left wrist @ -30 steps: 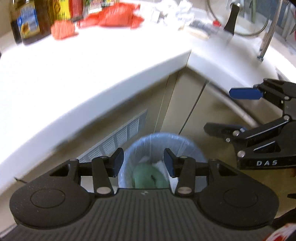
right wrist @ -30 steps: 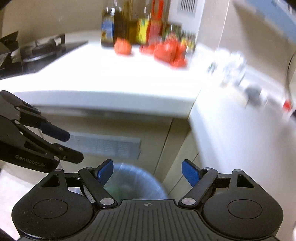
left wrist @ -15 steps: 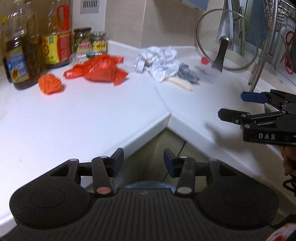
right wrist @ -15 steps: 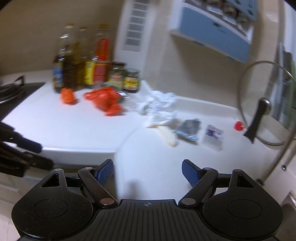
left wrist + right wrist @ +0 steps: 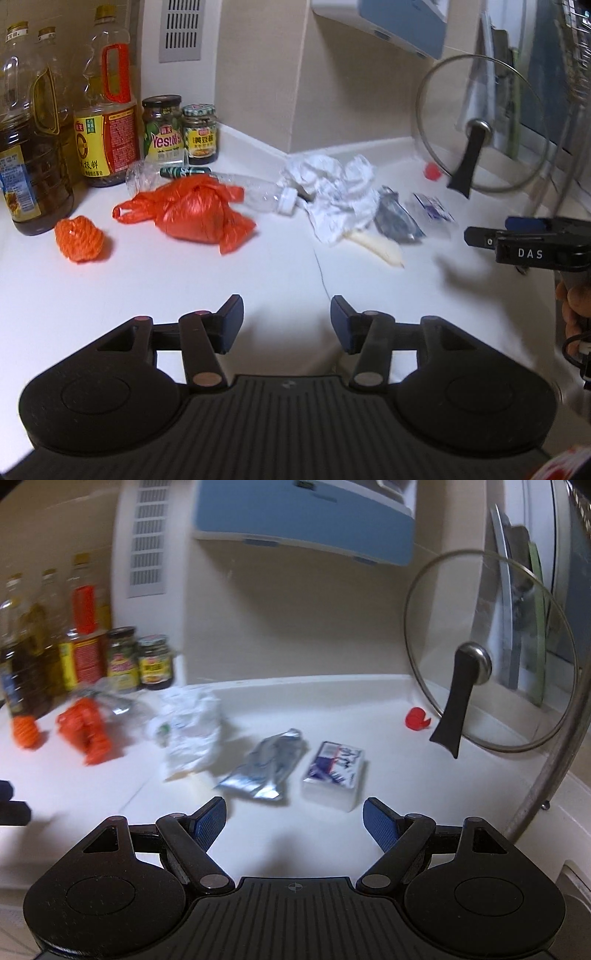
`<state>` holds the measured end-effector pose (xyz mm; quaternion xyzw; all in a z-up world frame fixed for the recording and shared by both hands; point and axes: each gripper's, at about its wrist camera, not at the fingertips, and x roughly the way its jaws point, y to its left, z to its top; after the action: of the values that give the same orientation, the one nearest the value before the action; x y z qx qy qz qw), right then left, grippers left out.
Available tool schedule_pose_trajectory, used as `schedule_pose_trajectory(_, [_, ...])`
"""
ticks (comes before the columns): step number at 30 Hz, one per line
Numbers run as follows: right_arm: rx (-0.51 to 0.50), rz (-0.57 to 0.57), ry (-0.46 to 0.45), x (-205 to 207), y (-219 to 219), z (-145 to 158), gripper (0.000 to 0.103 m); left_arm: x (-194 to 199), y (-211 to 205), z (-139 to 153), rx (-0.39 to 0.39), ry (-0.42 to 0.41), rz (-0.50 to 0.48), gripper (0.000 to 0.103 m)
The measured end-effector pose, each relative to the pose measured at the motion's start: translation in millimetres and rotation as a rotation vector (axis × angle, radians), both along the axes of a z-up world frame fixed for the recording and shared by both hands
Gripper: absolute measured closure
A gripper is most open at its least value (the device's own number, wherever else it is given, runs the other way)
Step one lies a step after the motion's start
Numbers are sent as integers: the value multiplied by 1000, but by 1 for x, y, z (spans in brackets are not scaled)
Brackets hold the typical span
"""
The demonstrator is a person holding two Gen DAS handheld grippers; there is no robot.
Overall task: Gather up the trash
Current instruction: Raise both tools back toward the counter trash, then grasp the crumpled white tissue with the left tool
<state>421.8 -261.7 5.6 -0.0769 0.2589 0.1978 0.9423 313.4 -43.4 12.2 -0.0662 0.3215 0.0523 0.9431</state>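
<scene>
Trash lies along the white counter's corner: a tied orange plastic bag (image 5: 195, 216), an orange net ball (image 5: 78, 239), a crushed clear bottle (image 5: 255, 194), crumpled white paper (image 5: 332, 192), a silver foil pouch (image 5: 264, 764) and a small blue-and-white packet (image 5: 334, 773). My left gripper (image 5: 287, 323) hangs over the counter's front edge, its jaws opening with nothing between them. My right gripper (image 5: 293, 819) stands open and empty just short of the pouch and packet; it also shows in the left wrist view as the right gripper (image 5: 487, 230) at the right edge.
Oil bottles (image 5: 27, 147) and two jars (image 5: 181, 134) line the back left wall. A glass pot lid (image 5: 484, 653) leans at the back right beside a red cap (image 5: 415, 718). A pale strip (image 5: 380, 249) lies near the paper. A metal pipe (image 5: 546, 768) rises on the right.
Both grippers have risen from over the floor bin to above the counter. The bin has dropped out of sight and the trash on the counter now fills both views.
</scene>
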Motion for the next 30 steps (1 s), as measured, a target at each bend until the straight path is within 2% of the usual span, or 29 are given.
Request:
schedule_pose_trajectory(7, [26, -20, 27, 64, -8, -8, 22, 44, -7, -3, -7, 14, 41, 51])
schedule_pose_trajectory(9, [37, -20, 43, 79, -10, -11, 22, 60, -12, -3, -17, 9, 31, 45])
schedule_pose_trajectory(11, [53, -20, 60, 93, -13, -14, 22, 76, -19, -2, -22, -6, 15, 28])
schedule_pose_trajectory(21, [102, 0, 153, 126, -19, -29, 23, 154, -53, -9, 85, -2, -98, 28])
schedule_pose_trajectory(24, [105, 4, 162, 130, -19, -31, 23, 167, -64, -14, 150, 6, -123, 28])
schedule_pose_trajectory(27, [117, 21, 186, 133, -19, -34, 39, 177, -72, -21, 187, 25, -136, 34])
schedule_pose_trajectory(30, [121, 28, 188, 133, -19, -33, 42, 183, -78, -27, 218, 48, -140, 36])
